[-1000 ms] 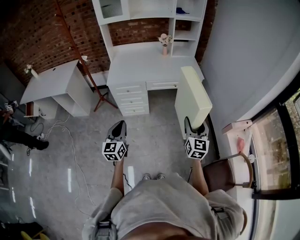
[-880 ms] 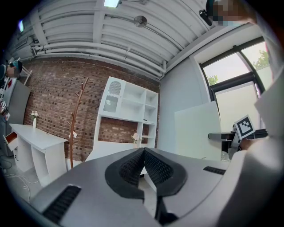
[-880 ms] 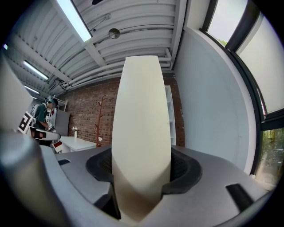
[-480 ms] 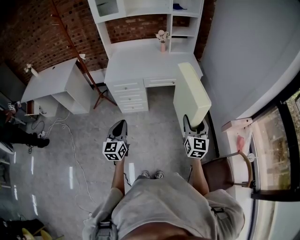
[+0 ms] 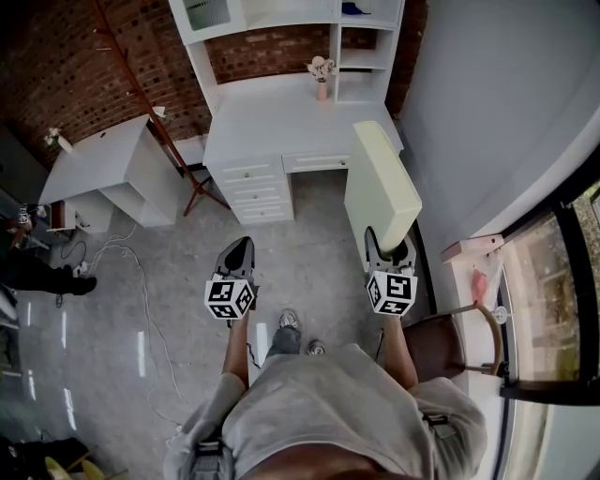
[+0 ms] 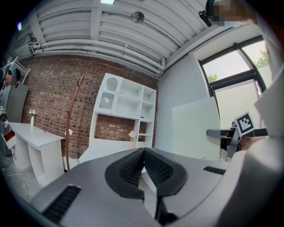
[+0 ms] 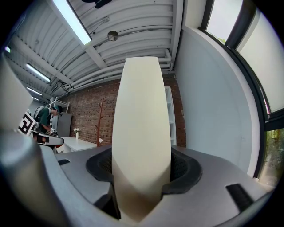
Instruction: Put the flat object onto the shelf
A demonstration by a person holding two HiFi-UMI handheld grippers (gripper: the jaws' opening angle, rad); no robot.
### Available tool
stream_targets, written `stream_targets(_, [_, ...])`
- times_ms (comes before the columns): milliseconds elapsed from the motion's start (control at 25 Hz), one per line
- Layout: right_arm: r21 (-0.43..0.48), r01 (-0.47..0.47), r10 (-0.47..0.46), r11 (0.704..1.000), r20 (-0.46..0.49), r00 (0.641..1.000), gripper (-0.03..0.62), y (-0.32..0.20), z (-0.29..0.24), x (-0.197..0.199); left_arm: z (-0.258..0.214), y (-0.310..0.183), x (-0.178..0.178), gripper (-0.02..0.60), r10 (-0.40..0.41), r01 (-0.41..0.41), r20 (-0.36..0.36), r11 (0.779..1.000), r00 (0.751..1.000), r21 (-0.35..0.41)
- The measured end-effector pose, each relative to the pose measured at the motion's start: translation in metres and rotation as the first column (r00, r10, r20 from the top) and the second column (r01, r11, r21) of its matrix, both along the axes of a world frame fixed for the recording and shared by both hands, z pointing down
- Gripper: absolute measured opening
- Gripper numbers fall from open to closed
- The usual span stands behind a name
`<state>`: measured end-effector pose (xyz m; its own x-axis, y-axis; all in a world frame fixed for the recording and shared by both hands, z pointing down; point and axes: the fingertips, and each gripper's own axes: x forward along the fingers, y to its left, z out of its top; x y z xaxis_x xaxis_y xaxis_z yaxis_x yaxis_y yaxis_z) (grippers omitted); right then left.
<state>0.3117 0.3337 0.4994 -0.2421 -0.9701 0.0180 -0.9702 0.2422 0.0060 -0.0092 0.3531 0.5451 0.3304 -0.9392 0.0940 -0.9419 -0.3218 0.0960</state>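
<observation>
A thick, flat, cream-coloured slab (image 5: 380, 183) stands on edge in my right gripper (image 5: 388, 253), whose jaws press on its two faces. In the right gripper view the slab (image 7: 141, 133) rises straight up between the jaws and hides most of what lies ahead. My left gripper (image 5: 236, 255) is shut with nothing in it, its black pads (image 6: 153, 166) meeting at the tips. The white shelf unit (image 5: 281, 19) stands on a white desk (image 5: 272, 122) against the brick wall ahead, and the shelf unit (image 6: 126, 99) also shows in the left gripper view.
A second white desk (image 5: 103, 169) stands to the left, with a wooden coat stand (image 5: 155, 122) between the two desks. A small vase of flowers (image 5: 322, 73) sits on the main desk. A chair (image 5: 459, 342) and a window ledge are at my right. Cables trail on the floor (image 5: 112, 272).
The view has drawn nearer to the desk and shelf unit. One foot has stepped forward. Both grippers keep their places, and the slab stays gripped.
</observation>
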Motion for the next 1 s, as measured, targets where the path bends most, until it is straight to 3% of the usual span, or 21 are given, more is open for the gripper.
stream_targets(440, [-0.015,-0.016,0.016,1.0,-0.014,1.0,0.278,-0.056,0.009,-0.017,0.012,-0.065,-0.009,0.012,0.025,-0.025,-0.022,1.0,0.999,-0.008])
stream_targets(1000, [0.012,-0.055,0.055,0.998,-0.037,0.998,0.278,-0.172,-0.015,-0.078,-0.002,-0.198,-0.064,0.012,0.068,-0.067,-0.06,0.997,0.996,0.026])
